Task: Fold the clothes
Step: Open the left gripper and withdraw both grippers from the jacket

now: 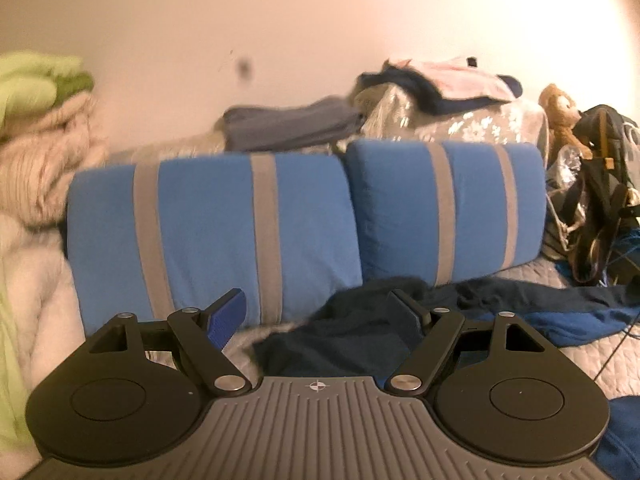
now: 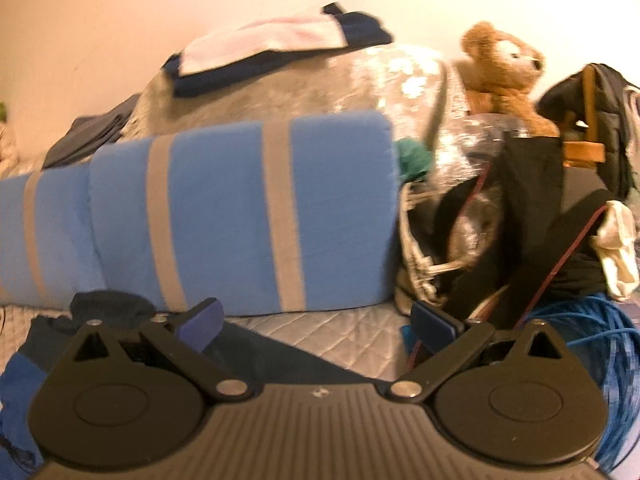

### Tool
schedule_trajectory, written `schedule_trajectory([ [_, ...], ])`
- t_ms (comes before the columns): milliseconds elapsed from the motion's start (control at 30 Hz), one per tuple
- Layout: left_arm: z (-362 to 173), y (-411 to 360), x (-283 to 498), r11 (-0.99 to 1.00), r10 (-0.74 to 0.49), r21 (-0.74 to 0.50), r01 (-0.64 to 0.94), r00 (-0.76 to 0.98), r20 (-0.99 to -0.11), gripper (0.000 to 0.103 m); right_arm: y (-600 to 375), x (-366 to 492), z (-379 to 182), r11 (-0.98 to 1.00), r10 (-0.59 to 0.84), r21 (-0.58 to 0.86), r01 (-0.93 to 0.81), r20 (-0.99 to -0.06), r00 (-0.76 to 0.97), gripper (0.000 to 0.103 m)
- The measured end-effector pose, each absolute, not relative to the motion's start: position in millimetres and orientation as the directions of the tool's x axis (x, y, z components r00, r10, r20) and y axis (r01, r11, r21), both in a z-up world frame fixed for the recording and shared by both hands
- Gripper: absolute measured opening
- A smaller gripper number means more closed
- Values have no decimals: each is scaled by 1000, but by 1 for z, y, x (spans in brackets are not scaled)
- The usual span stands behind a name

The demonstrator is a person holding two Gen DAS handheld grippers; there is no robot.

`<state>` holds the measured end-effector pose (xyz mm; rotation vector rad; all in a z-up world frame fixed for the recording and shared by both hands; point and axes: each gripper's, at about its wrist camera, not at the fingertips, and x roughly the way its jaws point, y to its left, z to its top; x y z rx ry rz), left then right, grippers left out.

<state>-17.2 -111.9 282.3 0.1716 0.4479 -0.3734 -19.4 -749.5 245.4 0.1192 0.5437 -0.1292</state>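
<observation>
A dark navy and blue garment (image 1: pixel 352 336) lies crumpled on the quilted grey bed cover (image 1: pixel 624 368), in front of the blue pillows. My left gripper (image 1: pixel 318 314) is open and empty, just above the garment's near edge. In the right wrist view the same garment (image 2: pixel 276 356) lies flat under and to the left of my right gripper (image 2: pixel 316 324), which is open and empty above the quilted cover (image 2: pixel 352 332).
Two blue pillows with grey stripes (image 1: pixel 248 232) stand behind the garment. Folded clothes (image 1: pixel 448 80) sit on a plastic-wrapped bundle behind them. A teddy bear (image 2: pixel 500 64), dark bags (image 2: pixel 520 216) and a blue cable coil (image 2: pixel 600 344) crowd the right. Blankets (image 1: pixel 36 148) pile at left.
</observation>
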Motion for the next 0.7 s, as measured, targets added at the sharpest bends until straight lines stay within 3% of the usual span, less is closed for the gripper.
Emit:
schedule_trajectory([
  [367, 329, -147, -23, 900, -354, 111, 421, 856, -377, 77, -815, -63, 278, 963, -194, 87, 256, -434, 880, 103],
  [700, 287, -178, -27, 870, -435, 25, 493, 789, -433, 77, -837, -104, 253, 954, -207, 110, 280, -434, 877, 103],
])
